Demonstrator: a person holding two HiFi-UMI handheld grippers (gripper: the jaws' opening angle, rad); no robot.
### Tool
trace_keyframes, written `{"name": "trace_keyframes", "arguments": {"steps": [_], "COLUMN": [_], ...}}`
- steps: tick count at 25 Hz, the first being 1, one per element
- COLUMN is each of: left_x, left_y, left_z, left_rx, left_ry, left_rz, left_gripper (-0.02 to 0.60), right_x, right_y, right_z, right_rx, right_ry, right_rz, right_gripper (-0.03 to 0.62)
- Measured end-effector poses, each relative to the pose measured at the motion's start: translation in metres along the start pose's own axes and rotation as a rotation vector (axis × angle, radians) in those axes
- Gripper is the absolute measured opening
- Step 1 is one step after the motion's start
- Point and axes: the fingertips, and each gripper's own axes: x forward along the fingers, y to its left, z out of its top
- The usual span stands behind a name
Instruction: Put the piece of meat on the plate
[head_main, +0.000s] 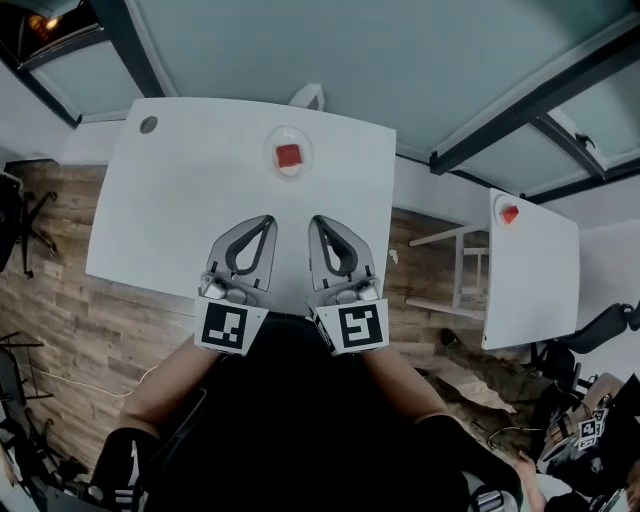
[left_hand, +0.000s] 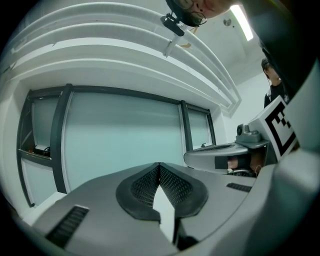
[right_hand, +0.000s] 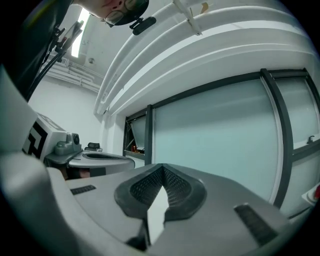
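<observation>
The meat (head_main: 288, 157) seems already on the plate (head_main: 273, 150). With left hand-held gripper (head_main: 268, 221) and right hand-held gripper (head_main: 316, 221) closed, empty, we should withdraw level.

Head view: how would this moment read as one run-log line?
meat: on plate | left gripper: shut, empty | right gripper: shut, empty | both: apart from plate

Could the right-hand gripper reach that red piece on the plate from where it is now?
Probably yes. Only bare table lies between the right gripper and the meat on its plate, nothing blocking. Its jaws are shut, though, so they would need opening first.
</observation>
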Motion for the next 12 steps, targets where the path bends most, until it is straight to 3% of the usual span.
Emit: {"name": "trace_keyframes", "arguments": {"steps": [12], "left_x": [0.002], "left_y": [-0.041], "left_z": [0.004], "left_rx": [0.016], "left_ry": [-0.014], "left_rz": [0.051], "left_gripper": [-0.008], "right_x": [-0.036], "right_y": [-0.018], "right_z": [-0.004], "right_rx": [-0.021], "right_ry": [-0.043], "right_rz": [0.061], "right_gripper": [0.002]}}
